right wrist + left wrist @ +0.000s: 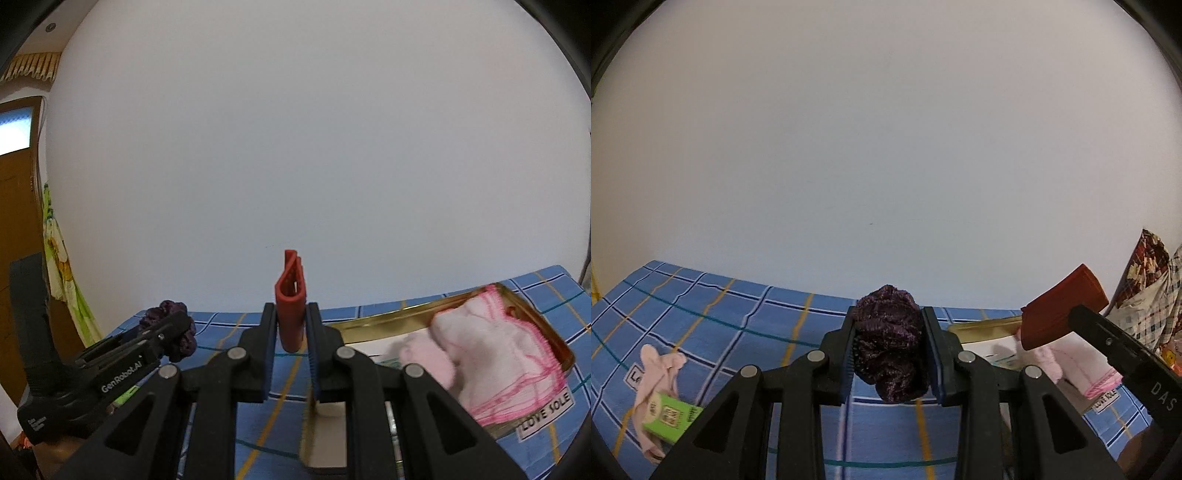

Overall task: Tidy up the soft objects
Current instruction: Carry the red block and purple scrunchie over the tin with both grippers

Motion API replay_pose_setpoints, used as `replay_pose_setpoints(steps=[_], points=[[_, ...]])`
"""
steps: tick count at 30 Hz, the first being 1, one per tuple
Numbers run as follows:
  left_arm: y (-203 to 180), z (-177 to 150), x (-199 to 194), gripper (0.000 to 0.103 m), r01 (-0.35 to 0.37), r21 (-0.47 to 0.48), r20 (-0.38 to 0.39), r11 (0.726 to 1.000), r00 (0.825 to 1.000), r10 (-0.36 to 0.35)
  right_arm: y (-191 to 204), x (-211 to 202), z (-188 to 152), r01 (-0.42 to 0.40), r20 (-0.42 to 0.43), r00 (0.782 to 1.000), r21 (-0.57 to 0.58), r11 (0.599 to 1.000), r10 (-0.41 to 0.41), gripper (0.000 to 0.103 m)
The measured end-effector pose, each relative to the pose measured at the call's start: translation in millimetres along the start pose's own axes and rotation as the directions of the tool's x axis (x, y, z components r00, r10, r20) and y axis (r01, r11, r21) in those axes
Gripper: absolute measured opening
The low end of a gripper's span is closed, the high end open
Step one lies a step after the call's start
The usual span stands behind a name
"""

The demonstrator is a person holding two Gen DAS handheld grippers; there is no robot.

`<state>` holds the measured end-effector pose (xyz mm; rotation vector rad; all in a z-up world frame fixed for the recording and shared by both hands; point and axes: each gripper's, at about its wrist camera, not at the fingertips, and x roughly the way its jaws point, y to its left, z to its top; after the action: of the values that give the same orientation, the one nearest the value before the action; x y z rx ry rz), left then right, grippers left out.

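my left gripper [890,350] is clamped on a bunched, fuzzy dark purple scrunchie [889,343], its knitted folds bulging above and below the ribbed blue pads. my right gripper [291,339] is pressed together on a folded red rubbery sheet [291,306], smooth and stiff, standing upright between the pads with its looped edge on top. both are held above a blue checked cloth [738,317] with yellow and teal lines. to the left on the cloth lies a small green box [670,415] on a limp pale pink fabric piece [657,369]. to the right, a shallow gold-rimmed tin [546,332] holds soft pink fluffy cloths [480,350] with bright pink stitched edges. behind everything stands a plain white wall [886,147].
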<state>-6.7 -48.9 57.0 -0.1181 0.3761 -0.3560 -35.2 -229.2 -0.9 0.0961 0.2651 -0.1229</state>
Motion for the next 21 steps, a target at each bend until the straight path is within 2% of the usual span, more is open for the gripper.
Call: replay_pose_setpoints(steps=[9,21], points=[[-38,0,4,0.035,0.015,0.048,0.002,0.999,1.0,-0.015,-21,-9,7,0.034,0.02,0.999,0.005,0.999,-0.035,0.015],[-49,-2,23,0.035,0.03,0.057,-0.008,0.998,1.0,-0.029,-49,-21,14,0.064,0.039,0.997,0.016,0.998,-0.065,0.015]])
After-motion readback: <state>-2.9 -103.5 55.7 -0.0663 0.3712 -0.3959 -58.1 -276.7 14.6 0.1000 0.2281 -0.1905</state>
